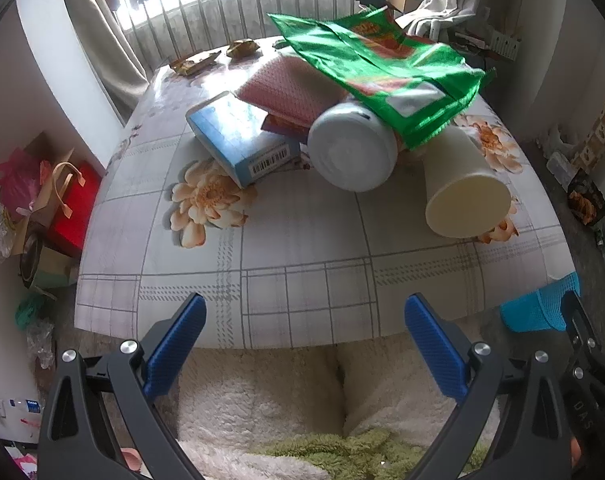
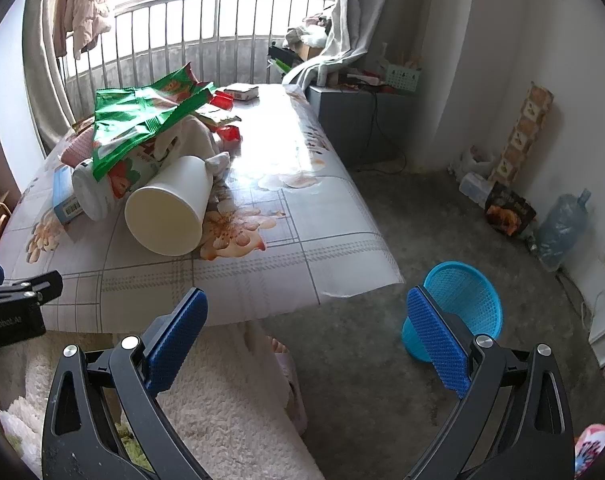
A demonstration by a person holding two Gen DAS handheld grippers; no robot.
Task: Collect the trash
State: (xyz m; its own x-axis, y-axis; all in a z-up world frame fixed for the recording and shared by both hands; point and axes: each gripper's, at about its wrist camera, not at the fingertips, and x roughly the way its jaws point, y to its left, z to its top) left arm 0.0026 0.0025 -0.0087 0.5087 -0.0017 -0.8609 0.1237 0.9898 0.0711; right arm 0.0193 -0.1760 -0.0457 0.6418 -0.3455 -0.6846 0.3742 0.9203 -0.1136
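While both grippers hang short of the near edge of the surface [image 1: 302, 280], a heap of trash lies on its middle. The left gripper [image 1: 304, 344] has its jaws spread wide with nothing between them; the right gripper [image 2: 306, 340] is likewise wide open and empty, held over the floor past the surface's right corner.

A cream cup [image 1: 462, 192] lies on its side, its long axis running toward the left camera and a little right, with one round end facing the viewer. Just left of it a white jar [image 1: 354, 152] also lies on its side, its axis pointing toward the camera and its flat white end nearest. A green wrapper [image 1: 382, 68] is draped over the jar's far part and the cup's far end. A blue box [image 1: 238, 136] lies tilted to the left of the jar, touching it, its barcoded end toward the near edge. A pink pack [image 1: 290, 88] leans on the box's far end, under the wrapper.

A blue basket [image 2: 458, 308] sits tipped on the floor to the right of the surface, its mouth facing up and toward the camera.
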